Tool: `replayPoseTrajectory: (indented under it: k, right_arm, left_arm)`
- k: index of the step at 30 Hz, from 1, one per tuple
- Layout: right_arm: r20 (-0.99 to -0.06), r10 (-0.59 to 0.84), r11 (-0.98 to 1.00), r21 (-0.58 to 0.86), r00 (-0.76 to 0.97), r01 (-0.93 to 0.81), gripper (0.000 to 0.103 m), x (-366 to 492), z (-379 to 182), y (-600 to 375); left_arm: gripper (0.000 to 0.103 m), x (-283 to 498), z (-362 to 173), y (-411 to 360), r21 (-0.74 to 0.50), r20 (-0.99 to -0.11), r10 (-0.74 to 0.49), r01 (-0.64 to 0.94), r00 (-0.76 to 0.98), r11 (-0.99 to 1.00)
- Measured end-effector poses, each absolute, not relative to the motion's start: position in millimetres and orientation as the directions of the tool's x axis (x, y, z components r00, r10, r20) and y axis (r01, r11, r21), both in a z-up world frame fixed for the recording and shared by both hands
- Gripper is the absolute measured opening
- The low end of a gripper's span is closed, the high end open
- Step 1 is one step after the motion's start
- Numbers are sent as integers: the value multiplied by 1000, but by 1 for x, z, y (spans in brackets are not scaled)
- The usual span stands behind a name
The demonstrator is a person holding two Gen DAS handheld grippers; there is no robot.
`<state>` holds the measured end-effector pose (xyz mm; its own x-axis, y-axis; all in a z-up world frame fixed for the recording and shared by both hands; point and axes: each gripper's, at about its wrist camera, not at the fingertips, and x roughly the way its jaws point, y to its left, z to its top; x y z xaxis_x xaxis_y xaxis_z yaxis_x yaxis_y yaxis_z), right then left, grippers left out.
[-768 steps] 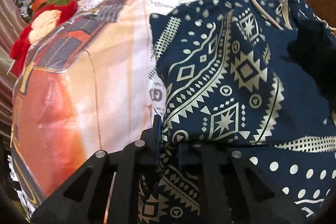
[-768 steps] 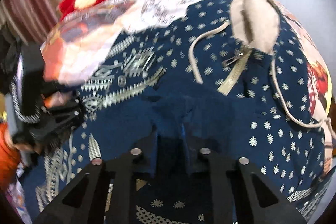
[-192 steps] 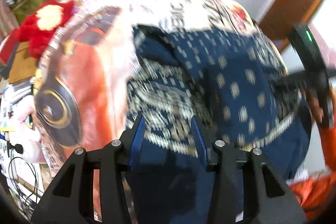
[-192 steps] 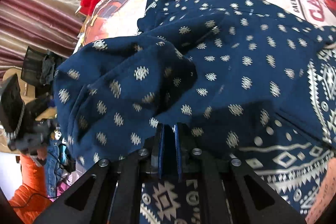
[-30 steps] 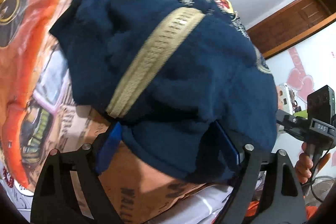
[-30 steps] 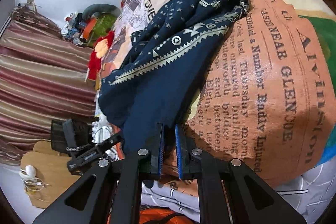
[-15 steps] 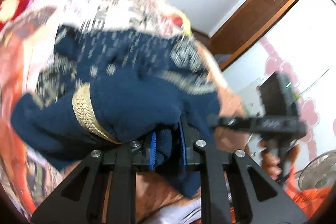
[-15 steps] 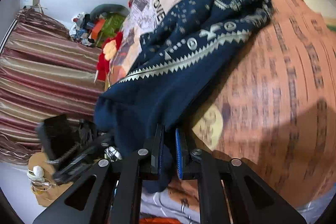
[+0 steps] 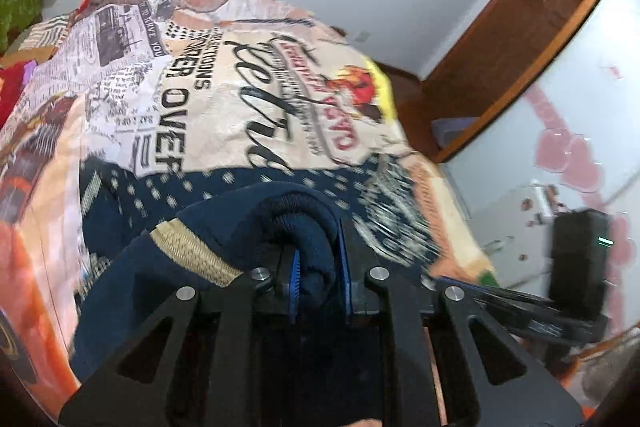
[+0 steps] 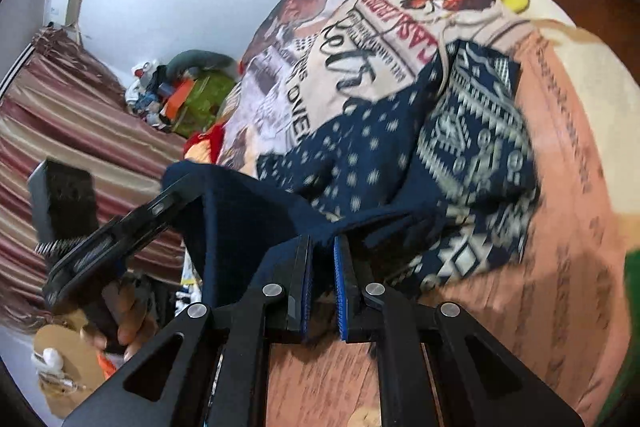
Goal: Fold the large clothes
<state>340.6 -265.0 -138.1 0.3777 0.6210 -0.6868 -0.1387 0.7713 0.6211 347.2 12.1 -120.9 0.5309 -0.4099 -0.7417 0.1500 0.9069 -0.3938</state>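
- A bed [image 9: 248,107] fills the room, spread with a newspaper-print cover in cream, orange and black lettering; a pale wall stands behind it, and a wooden door frame [image 9: 532,39] rises at about 2 o'clock in the left wrist view.
- Striped curtains [image 10: 60,131] hang at 9 o'clock in the right wrist view, with a heap of coloured clutter [image 10: 188,95] near the head of the bed at 10 o'clock.
- The navy patterned garment [image 10: 452,155] lies bunched on the bed cover, its cream geometric print towards 3 o'clock and dotted cloth towards the centre.
- The left gripper [image 9: 320,267] has its fingers [image 9: 294,275] drawn narrow, pinching a thick roll of the garment's plain navy edge; a tan ribbed band [image 9: 192,251] sits just beside it at 9 o'clock.
- The right gripper [image 10: 322,267] has its fingers [image 10: 340,279] nearly together, clamped on a fold of the same navy cloth, which stretches from it towards the left gripper at 9 o'clock.
- Between the two grippers the cloth's edge is lifted off the bed, while the rest lies on the cover.
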Motion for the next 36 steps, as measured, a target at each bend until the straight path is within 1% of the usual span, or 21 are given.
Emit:
replayPoseTrajectory:
  k: [2, 5, 8, 11, 13, 14, 15, 16, 17, 18, 20, 23, 26, 29, 31, 33, 34, 35, 36]
  right_arm:
    - [-699, 596, 792, 592, 396, -148, 7, 348, -135, -268]
    - [-725, 550, 830, 531, 415, -174, 7, 356, -128, -270]
    - [-742, 547, 836, 509, 387, -205, 7, 361, -128, -268]
    - [-779, 539, 841, 482, 321, -245, 7, 364, -137, -253]
    - [-810, 520, 849, 454, 272, -270, 7, 367, -146, -240]
    - [-826, 506, 854, 438, 249, -282, 7, 368, -152, -232]
    - [-837, 496, 857, 427, 232, -290, 7, 369, -156, -226]
    - [-849, 489, 856, 421, 203, -299, 7, 372, -162, -217]
    - [-852, 491, 851, 426, 180, -308, 7, 375, -165, -211]
    - [-853, 500, 840, 437, 150, -320, 7, 378, -169, -201]
    - [-852, 511, 829, 452, 116, -329, 7, 385, -173, -184]
    - [-845, 522, 815, 455, 114, -358, 7, 397, -171, -162]
    - [-847, 507, 834, 434, 161, -341, 7, 415, -168, -153]
    - [-852, 487, 863, 436, 191, -257, 7, 440, -175, -163]
    - [-863, 444, 895, 411, 241, -174, 7, 454, -181, -179]
    - [-887, 350, 936, 342, 300, -81, 7, 465, -191, -201]
    - [-894, 325, 944, 325, 309, -54, 7, 466, -195, -208]
    - [-898, 313, 947, 321, 310, -27, 7, 468, -199, -218]
    - [-896, 331, 938, 346, 296, -1, 7, 468, -205, -230]
  left_arm:
    - [15, 369, -136, 11, -373, -772, -379, 120, 510, 920]
    - [15, 401, -170, 12, -381, -822, -368, 61, 435, 922]
    - [15, 415, -193, 8, -352, -863, -342, 44, 373, 935]
    - [17, 411, -189, 5, -335, -869, -338, 75, 362, 939]
    - [23, 406, -177, 4, -315, -873, -332, 107, 358, 943]
    - [31, 400, -166, 5, -316, -867, -341, 129, 364, 940]
    - [42, 394, -154, 9, -323, -854, -353, 142, 382, 936]
    - [47, 387, -139, 15, -332, -835, -365, 153, 413, 931]
    - [60, 384, -130, 18, -335, -820, -369, 156, 438, 929]
    - [67, 377, -117, 25, -334, -800, -369, 159, 474, 929]
    - [73, 362, -93, 43, -315, -766, -345, 151, 542, 937]
    - [87, 339, -78, 72, -234, -753, -249, 105, 609, 967]
    - [88, 315, -90, 104, -154, -779, -149, 45, 610, 987]
    - [88, 290, -121, 140, -137, -836, -96, -36, 541, 990]
    - [88, 270, -142, 160, -158, -859, -98, -79, 503, 984]
    - [88, 248, -162, 171, -170, -872, -106, -94, 478, 981]
    - [88, 239, -170, 173, -167, -877, -104, -95, 469, 981]
    - [88, 229, -178, 171, -162, -882, -102, -91, 461, 983]
    - [88, 221, -185, 169, -161, -884, -105, -85, 456, 983]
